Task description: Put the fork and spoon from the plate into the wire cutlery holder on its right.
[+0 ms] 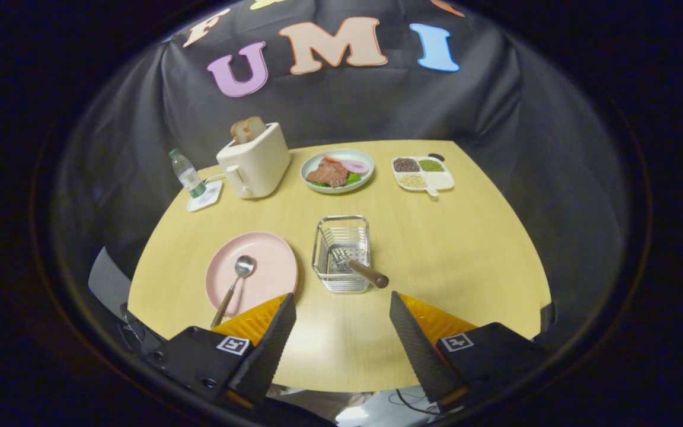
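Pink plate (270,261) held the spoon (236,284) | fork (353,264) lay tines-down in the wire cutlery holder (341,228) just right of it | gripper (341,332) fingers apart, empty, above the near worktop (466,237)

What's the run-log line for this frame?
gripper: open, holding nothing | fork: in wire holder | spoon: on pink plate | next: spoon

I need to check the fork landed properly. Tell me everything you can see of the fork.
The fork lies tilted in the wire cutlery holder, metal tines down on the basket's floor, its dark brown, wood-looking handle leaning on the near rim and sticking out over it toward the open gripper, which holds nothing. It sits right of the pink plate, where the spoon is.
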A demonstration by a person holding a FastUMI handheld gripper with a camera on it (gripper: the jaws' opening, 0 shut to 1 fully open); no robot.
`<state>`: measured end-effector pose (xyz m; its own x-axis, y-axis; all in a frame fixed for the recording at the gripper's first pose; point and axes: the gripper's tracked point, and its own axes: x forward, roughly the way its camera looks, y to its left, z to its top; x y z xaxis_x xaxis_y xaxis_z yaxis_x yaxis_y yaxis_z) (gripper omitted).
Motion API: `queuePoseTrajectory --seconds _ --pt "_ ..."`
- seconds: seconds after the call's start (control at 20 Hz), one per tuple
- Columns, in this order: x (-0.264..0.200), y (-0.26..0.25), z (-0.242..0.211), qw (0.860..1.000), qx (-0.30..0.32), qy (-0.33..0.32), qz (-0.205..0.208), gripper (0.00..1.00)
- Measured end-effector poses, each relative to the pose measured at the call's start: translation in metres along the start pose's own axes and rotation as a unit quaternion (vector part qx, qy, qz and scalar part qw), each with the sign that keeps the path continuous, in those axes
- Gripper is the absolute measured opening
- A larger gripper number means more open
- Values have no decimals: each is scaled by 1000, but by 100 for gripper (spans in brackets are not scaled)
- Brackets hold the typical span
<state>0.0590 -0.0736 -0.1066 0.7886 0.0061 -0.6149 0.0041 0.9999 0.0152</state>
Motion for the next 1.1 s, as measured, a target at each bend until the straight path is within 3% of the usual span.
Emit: queuePoseTrajectory --seconds 0.25,0.4,0.75,1.1 --pt "-2 26 -10 996 58 -56 -29 100" --pt "0 59 -15 991 95 -88 -26 100" --pt "20 150 -50 992 71 -102 20 100" --pt "55 192 -72 994 65 -72 41 99"
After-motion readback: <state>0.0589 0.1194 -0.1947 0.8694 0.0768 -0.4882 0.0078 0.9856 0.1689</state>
